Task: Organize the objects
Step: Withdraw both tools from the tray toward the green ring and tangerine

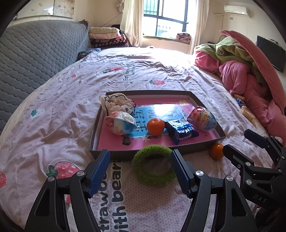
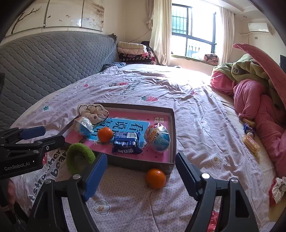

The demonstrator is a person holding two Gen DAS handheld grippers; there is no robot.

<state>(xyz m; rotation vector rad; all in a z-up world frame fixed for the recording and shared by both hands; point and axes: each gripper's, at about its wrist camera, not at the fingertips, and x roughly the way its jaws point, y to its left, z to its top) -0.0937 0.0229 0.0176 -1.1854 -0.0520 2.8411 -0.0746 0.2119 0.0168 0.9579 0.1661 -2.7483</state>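
Sunlit barred window (image 1: 165,19) with cream curtains (image 1: 131,21), grey quilted headboard (image 1: 35,53), wall air conditioner (image 1: 236,10)

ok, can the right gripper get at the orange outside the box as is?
Probably yes. The right gripper is open, and the loose orange lies on the bedspread between its fingers with nothing over it. It sits close against the box wall, which may crowd the far side.

Bed (image 2: 160,92) wore a strawberry-print sheet. Grey quilted headboard (image 2: 44,58) stood left. Folded blankets (image 2: 134,51) stacked beside the curtained window (image 2: 193,26). Pink and green bedding (image 2: 259,89) heaped right; air conditioner (image 2: 258,26) hung above.
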